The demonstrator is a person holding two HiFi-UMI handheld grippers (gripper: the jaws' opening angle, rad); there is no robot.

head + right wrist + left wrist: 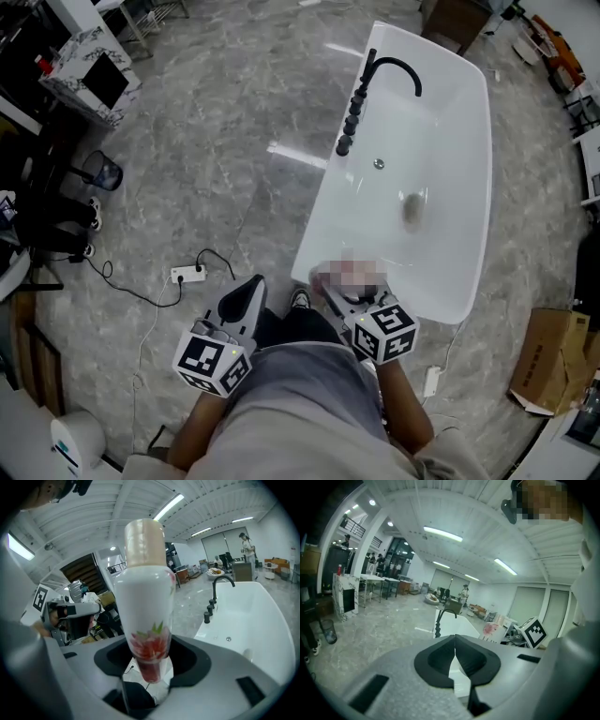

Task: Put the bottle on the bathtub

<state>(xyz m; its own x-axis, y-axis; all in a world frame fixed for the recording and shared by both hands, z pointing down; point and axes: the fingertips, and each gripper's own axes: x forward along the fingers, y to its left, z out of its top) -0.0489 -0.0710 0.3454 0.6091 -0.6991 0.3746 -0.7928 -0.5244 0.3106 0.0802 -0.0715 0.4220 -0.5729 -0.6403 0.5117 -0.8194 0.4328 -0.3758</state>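
A white bottle [145, 597] with a beige cap and a red flower print stands upright between the jaws of my right gripper [149, 660], which is shut on its lower end. In the head view the right gripper [339, 292] hovers at the near end of the white bathtub [473, 187]; a mosaic patch covers the bottle there. The left gripper view catches the bottle [490, 630] to the right, beside the tub [457, 625]. My left gripper [454, 641] is shut with nothing in it. It hangs over the floor, left of the tub's near end [249, 289].
A black faucet [392, 67] and a row of black knobs [352, 117] line the tub's left rim; the drain [379, 164] shows inside. A power strip [187, 274] with cable lies on the floor at left. A cardboard box [553, 361] sits at right.
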